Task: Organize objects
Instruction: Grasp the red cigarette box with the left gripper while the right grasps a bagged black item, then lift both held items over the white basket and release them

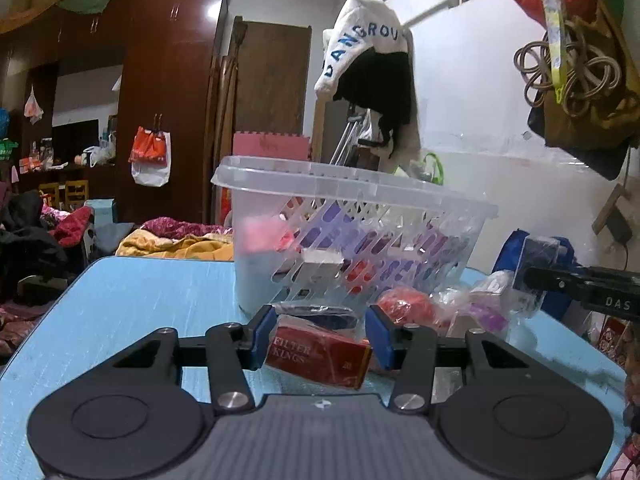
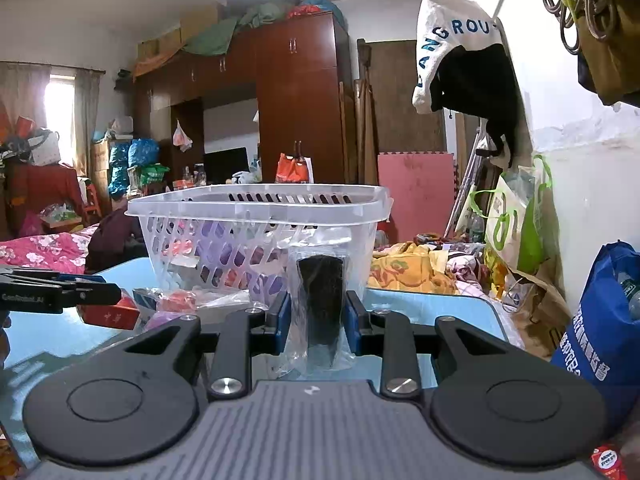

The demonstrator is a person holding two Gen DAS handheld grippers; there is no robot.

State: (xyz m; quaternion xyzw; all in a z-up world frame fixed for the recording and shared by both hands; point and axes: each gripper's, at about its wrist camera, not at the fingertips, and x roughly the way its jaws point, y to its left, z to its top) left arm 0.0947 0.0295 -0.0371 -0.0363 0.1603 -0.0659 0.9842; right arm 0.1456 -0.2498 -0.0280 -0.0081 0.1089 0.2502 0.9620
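My left gripper is shut on a red "Filter Kings" box wrapped in clear plastic, just in front of a clear plastic basket on the blue table. The basket holds several purple, pink and red items. In the right wrist view the same left gripper comes in from the left with the red box. My right gripper is shut on a black object in a clear bag, held upright before the basket. From the left wrist view the right gripper enters from the right.
A bagged red item and a purple packet lie on the table between the basket and the right gripper. A blue bag stands past the table's right edge by the white wall. Bedding and clothes lie behind the table.
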